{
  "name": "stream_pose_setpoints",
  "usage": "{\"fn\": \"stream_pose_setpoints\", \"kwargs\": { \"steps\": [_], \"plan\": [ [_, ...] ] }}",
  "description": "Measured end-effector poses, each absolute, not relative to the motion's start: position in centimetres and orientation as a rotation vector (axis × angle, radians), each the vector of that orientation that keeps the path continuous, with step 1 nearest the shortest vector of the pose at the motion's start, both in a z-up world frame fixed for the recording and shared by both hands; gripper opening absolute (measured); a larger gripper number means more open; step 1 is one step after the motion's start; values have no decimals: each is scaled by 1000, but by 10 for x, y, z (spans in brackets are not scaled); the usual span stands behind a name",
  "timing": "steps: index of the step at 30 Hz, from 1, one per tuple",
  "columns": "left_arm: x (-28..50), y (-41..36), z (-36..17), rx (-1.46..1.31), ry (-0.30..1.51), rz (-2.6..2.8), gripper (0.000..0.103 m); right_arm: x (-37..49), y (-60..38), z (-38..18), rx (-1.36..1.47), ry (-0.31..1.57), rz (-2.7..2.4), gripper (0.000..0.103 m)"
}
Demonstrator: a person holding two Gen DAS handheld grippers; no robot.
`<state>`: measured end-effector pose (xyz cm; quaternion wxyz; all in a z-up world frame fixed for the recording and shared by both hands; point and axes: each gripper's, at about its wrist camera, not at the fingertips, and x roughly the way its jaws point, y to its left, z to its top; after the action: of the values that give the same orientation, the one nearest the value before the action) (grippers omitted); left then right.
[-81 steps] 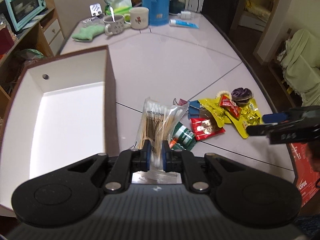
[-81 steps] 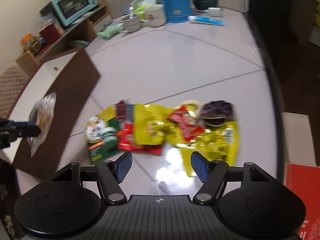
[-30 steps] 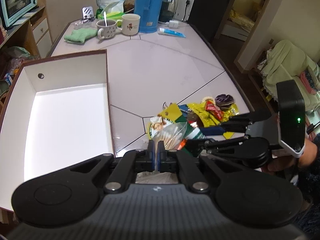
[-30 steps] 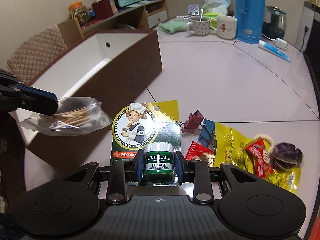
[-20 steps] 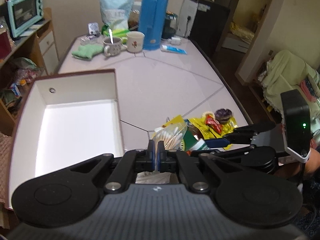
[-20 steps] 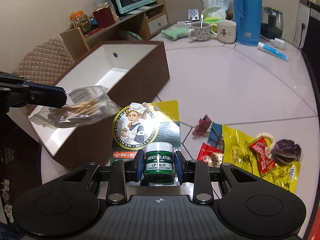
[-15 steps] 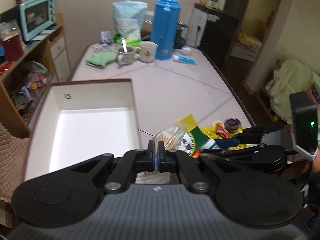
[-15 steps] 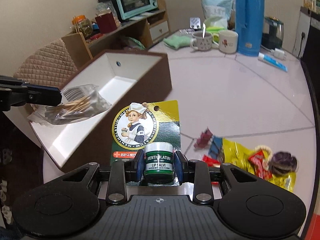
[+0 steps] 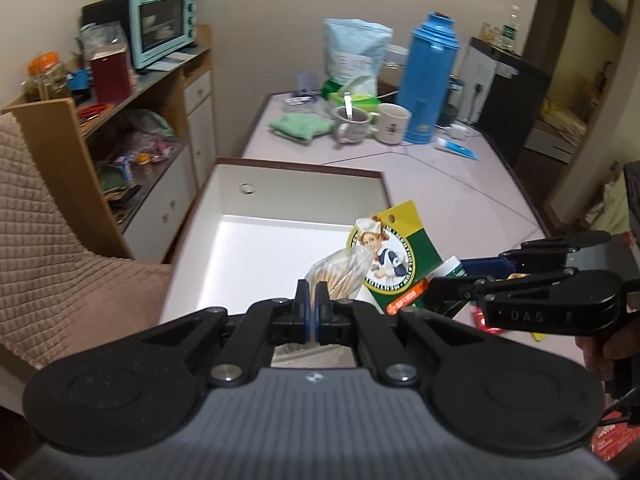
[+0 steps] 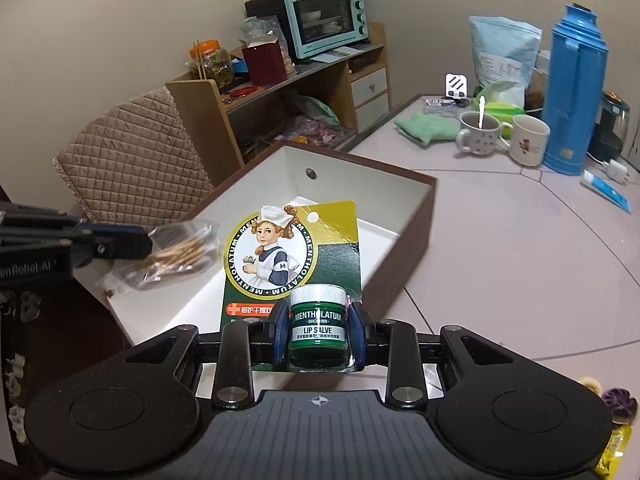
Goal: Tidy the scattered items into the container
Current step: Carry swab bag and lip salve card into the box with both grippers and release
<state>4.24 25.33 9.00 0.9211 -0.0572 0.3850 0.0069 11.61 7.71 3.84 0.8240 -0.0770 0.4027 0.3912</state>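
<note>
Left tongs [image 9: 310, 300] pinched tight on swab bag [image 9: 340, 270], right tongs [image 10: 319, 334] clamped on salve pack [image 10: 296, 256], both held above white-lined box [image 10: 348, 184] on worktop [image 10: 500, 232], snack wrappers [image 10: 612, 436] at right, mugs [image 10: 480, 132] & flask [image 10: 576, 76] far end.

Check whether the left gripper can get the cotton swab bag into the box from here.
Probably yes. The left gripper, jaws shut on the cotton swab bag, hangs over the open box; only the lip salve card beside it crowds the right.
</note>
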Motion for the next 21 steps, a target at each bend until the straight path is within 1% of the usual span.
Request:
{"fn": "stream_pose_setpoints", "kwargs": {
  "steps": [7, 12, 21],
  "plan": [
    [45, 286, 72, -145, 812, 60, 0, 113, 121, 25, -186, 891, 760, 31],
    [54, 300, 52, -172, 836, 80, 0, 113, 144, 4, -189, 959, 677, 31],
    [68, 310, 5, -199, 937, 92, 0, 107, 166, -33, -199, 1076, 569, 31]
  ]
}}
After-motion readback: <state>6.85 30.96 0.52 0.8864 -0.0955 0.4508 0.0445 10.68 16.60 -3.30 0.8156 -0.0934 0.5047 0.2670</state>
